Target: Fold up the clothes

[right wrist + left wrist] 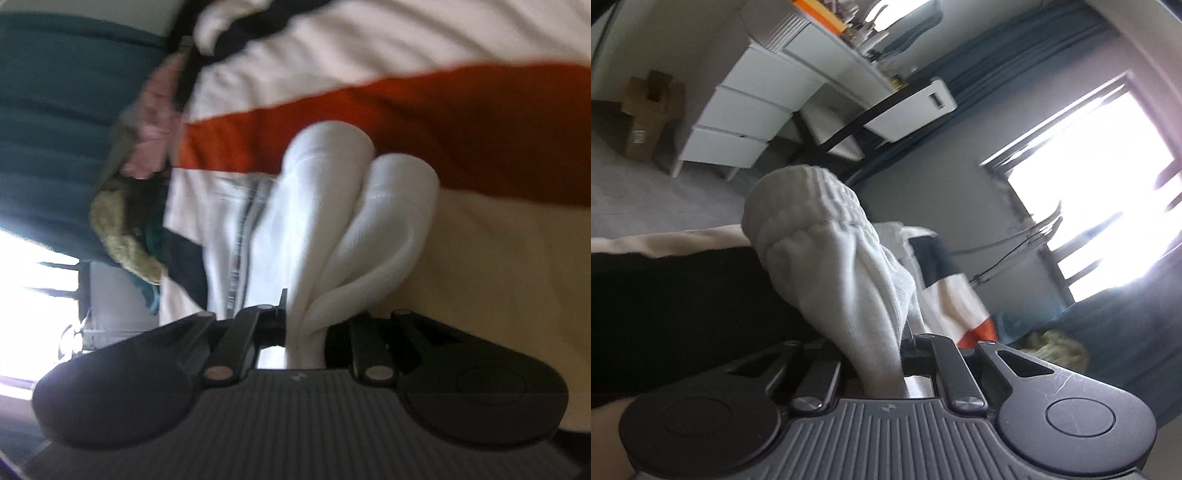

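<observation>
A white ribbed sock (827, 258) sticks up out of my left gripper (882, 369), which is shut on it; its cuff end points toward the room. In the right wrist view, white sock fabric (332, 221), doubled into two rounded lobes, is pinched in my right gripper (304, 343), which is shut on it. Behind both lies a striped cloth in cream, orange and navy (406, 110), also visible as the striped cloth (949, 291) in the left view. The fingertips are hidden by the fabric.
A white desk with drawers (746, 110) and a cardboard box (646, 114) stand on the grey floor. A bright window (1100, 195) and blue curtains (1015, 62) are to the right. A dark sleeve or cloth (672, 306) fills the left. A greenish crumpled garment (122, 229) lies beside the striped cloth.
</observation>
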Motion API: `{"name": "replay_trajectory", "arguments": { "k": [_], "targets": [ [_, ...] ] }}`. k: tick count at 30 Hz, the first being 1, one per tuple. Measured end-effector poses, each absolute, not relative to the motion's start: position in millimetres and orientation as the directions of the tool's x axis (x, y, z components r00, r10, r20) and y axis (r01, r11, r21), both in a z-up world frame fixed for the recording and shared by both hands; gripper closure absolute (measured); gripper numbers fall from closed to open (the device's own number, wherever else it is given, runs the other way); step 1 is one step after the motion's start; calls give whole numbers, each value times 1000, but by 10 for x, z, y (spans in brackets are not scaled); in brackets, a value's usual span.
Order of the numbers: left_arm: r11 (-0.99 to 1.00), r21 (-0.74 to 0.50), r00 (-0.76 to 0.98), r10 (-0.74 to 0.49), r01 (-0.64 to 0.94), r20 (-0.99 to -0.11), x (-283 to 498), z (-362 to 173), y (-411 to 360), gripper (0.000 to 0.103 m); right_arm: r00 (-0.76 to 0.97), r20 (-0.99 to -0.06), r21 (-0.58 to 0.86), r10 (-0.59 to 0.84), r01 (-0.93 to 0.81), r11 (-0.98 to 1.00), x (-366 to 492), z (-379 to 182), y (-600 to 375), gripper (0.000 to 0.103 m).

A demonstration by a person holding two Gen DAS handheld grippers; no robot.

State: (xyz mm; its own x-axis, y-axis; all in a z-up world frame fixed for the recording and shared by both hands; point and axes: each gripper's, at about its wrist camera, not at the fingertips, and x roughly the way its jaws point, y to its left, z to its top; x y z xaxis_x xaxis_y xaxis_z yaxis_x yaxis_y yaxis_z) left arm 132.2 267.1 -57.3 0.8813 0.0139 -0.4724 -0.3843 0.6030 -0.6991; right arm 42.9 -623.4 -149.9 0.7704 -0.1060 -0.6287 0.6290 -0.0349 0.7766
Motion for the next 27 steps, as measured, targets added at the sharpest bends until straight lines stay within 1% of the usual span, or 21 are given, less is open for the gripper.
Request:
{"name": "replay_trajectory", "arguments": {
  "k": [2, 3, 4, 5, 6, 7, 8, 9, 10, 11, 13, 15, 16, 19, 22, 24, 25, 27],
  "targets": [
    [657, -632, 847, 17, -410, -531, 1267, -541, 2619, 93, 771, -632, 774, -77, 624, -106, 349, -1641, -6248, 84],
    [695, -581, 822, 27, -424, -568, 1256, -524, 2579, 93, 772, -632, 774, -67, 625, -101, 353, -1663, -6246, 82],
    [728, -528, 798, 44, -438, -601, 1241, -507, 2543, 91, 773, -632, 774, -58, 626, -97, 356, -1685, -6243, 81],
    [745, -499, 784, 51, -443, -619, 1219, -500, 2519, 88, 775, -630, 775, -49, 625, -92, 363, -1703, -6244, 78],
    [752, -488, 779, 54, -444, -625, 1184, -493, 2498, 86, 780, -625, 780, -43, 620, -83, 377, -1711, -6251, 71],
    [758, -476, 774, 60, -446, -630, 1143, -482, 2474, 82, 788, -614, 788, -34, 611, -76, 387, -1720, -6255, 65],
    [767, -461, 771, 69, -447, -633, 1107, -464, 2446, 79, 803, -595, 802, -25, 593, -71, 392, -1727, -6251, 51],
    [776, -443, 768, 80, -448, -635, 1074, -442, 2415, 77, 811, -585, 810, -25, 583, -63, 401, -1726, -6255, 40],
    [788, -418, 763, 97, -451, -639, 1042, -409, 2369, 69, 818, -574, 818, -25, 572, -55, 411, -1724, -6258, 36],
    [801, -388, 757, 119, -456, -643, 1009, -369, 2313, 59, 826, -563, 826, -26, 562, -47, 420, -1722, -6262, 30],
    [820, -341, 754, 158, -460, -638, 888, -281, 2183, 50, 840, -542, 841, -25, 541, -31, 439, -1719, -6268, 28],
    [832, -309, 758, 188, -461, -624, 764, -193, 2066, 47, 854, -519, 855, -25, 519, -15, 457, -1716, -6275, 27],
    [834, -309, 767, 194, -456, -611, 710, -162, 2034, 44, 861, -508, 861, -25, 508, -7, 467, -1714, -6278, 27],
    [849, -287, 795, 224, -443, -564, 589, -85, 1875, 41, 880, -474, 880, -23, 474, 17, 495, -1709, -6289, 27],
    [878, -244, 824, 245, -412, -511, 535, -30, 1655, 35, 898, -439, 897, -20, 440, 41, 523, -1704, -6299, 27],
    [908, -209, 850, 230, -362, -474, 547, -17, 1475, 32, 908, -420, 906, -17, 420, 56, 542, -1702, -6304, 26],
    [924, -193, 859, 209, -330, -468, 573, -39, 1349, 30, 907, -421, 905, -14, 421, 64, 554, -1706, -6300, 26],
    [953, -165, 868, 150, -254, -473, 650, -120, 1049, 30, 906, -424, 903, -9, 423, 78, 577, -1713, -6294, 26]
  ]
}}
